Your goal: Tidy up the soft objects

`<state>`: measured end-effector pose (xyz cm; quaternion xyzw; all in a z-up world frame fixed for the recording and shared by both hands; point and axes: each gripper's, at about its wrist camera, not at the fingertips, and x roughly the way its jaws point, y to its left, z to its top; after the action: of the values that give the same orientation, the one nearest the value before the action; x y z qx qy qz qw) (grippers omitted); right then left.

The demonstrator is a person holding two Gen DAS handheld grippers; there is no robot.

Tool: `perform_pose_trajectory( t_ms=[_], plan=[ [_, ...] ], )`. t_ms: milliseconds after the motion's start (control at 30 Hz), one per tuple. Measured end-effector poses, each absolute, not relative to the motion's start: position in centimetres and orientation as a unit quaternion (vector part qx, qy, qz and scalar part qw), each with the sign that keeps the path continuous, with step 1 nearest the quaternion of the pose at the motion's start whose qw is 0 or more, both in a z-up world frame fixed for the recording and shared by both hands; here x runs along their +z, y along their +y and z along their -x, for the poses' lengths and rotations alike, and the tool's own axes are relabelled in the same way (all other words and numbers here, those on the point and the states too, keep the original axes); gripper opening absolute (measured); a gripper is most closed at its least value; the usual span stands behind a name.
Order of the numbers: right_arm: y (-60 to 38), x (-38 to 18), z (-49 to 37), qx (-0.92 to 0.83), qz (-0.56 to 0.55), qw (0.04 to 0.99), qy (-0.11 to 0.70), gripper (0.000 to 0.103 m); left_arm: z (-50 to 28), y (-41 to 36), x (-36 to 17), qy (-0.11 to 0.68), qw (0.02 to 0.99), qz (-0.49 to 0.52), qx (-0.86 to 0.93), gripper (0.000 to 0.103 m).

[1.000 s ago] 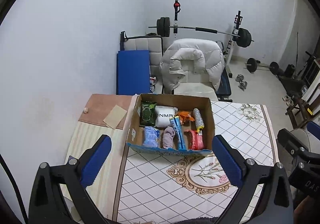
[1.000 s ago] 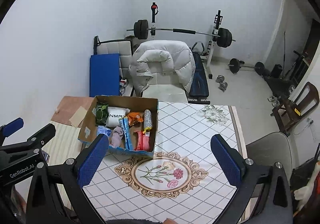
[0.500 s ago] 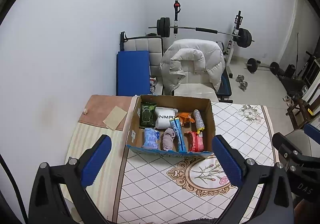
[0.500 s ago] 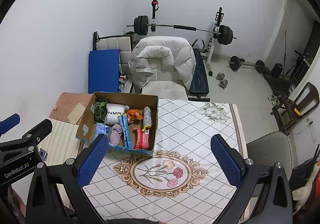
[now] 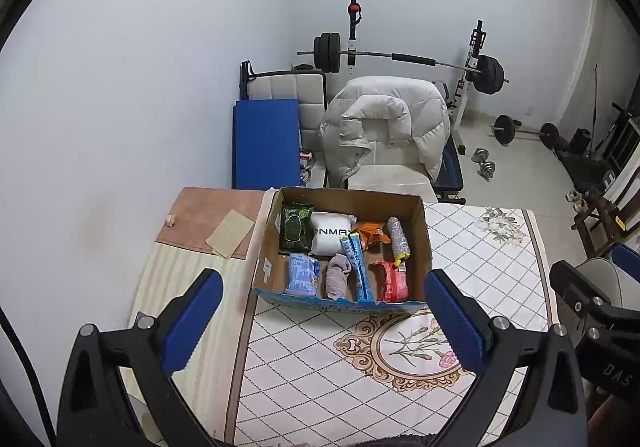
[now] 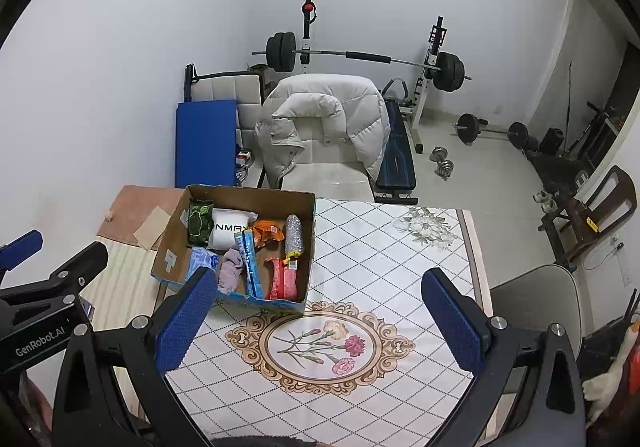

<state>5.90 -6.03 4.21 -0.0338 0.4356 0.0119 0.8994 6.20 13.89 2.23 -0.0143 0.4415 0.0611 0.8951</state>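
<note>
**Box of soft things ahead of both grippers**

Weights and a bench with a white puffer jacket are filling the room behind the counter, which is wearing a diamond-pattern cloth with a flower medallion.

We are finding much of the cardboard box hard to read: its near wall is covering the lower ends of the items, and the white pack is showing only part of its lettering. In the right view, our own left finger is covering the box's near left corner.

We are holding the left gripper spread wide and above the counter, with the box just ahead between its fingers. The right gripper is also spread wide, the box lying ahead and to its left.

Inside, the blue stick pack and silver tube are lying lengthwise, pointing away from us; the grey cloth is sitting bunched near the front.
</note>
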Motion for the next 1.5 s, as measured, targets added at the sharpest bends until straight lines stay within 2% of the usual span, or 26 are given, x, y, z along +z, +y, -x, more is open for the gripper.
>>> perform_pose_trajectory(
  t_ms=[1500],
  plan=[
    [-5.9,4.3,-5.7,0.018,0.038,0.898,0.438,0.103,-5.9,15.4,1.8,0.444,0.893,0.021,0.071,0.103]
  ],
)
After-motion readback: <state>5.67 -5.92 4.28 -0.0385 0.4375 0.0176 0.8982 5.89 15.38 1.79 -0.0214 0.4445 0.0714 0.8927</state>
